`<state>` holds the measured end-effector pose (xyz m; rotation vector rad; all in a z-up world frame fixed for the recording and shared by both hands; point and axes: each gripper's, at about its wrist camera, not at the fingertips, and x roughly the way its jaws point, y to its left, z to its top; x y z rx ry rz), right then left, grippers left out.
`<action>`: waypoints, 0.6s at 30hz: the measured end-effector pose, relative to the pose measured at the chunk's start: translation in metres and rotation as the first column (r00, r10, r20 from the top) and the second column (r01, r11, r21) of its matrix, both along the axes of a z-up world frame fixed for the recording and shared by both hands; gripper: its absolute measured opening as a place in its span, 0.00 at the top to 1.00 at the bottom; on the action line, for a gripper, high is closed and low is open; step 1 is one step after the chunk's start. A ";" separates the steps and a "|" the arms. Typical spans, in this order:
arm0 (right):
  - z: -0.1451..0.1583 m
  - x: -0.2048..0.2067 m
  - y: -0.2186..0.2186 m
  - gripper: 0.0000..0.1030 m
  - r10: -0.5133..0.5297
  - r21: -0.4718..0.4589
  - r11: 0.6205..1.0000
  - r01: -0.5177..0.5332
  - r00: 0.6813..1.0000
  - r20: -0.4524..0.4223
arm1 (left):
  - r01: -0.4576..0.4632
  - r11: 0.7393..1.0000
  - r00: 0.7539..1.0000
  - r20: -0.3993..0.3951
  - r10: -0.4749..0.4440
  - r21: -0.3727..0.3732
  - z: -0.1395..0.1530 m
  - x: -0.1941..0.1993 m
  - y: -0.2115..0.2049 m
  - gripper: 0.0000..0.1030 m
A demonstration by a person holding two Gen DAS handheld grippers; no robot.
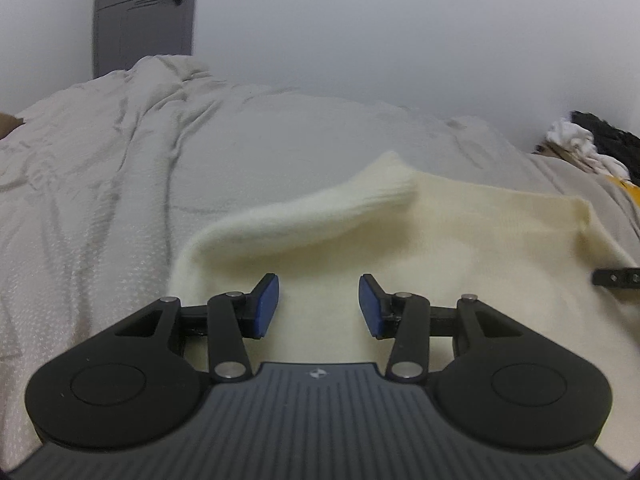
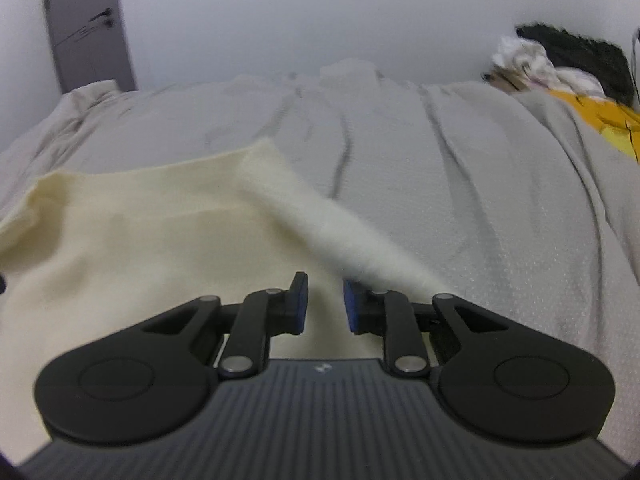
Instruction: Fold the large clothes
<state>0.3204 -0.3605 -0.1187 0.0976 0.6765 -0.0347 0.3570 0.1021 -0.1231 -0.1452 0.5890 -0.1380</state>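
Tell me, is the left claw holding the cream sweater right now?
No. The left claw is open, its blue pads apart above the cream sweater with nothing clamped between them.

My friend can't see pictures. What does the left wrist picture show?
An open left hand-held gripper hovers over a cream sweater spread on a wrinkled grey bedsheet. One sleeve lies folded across the sweater.

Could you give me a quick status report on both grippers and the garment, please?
Left gripper open, empty, over cream sweater. Right gripper open, empty, beside its sleeve. Sweater flat on grey bedspread. Nothing blocking.
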 end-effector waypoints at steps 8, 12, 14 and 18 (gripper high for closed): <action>0.000 0.013 -0.014 0.81 -0.095 0.014 0.995 0.094 0.993 0.065 | -0.103 0.995 0.995 0.017 0.103 0.000 -0.003 0.031 0.016 0.51; -0.004 0.015 -0.016 0.81 -0.115 -0.004 0.993 0.116 0.989 0.095 | -0.168 0.986 0.985 0.047 0.167 0.014 -0.004 0.049 0.021 0.51; -0.006 0.017 -0.017 0.81 -0.120 -0.016 0.992 0.122 0.987 0.109 | -0.229 0.971 0.973 0.045 0.227 0.060 -0.008 0.057 0.022 0.51; -0.017 0.028 -0.029 0.76 -0.187 -0.015 0.982 0.188 0.979 0.076 | -0.206 0.978 0.976 -0.086 0.202 -0.042 -0.022 0.074 0.039 0.51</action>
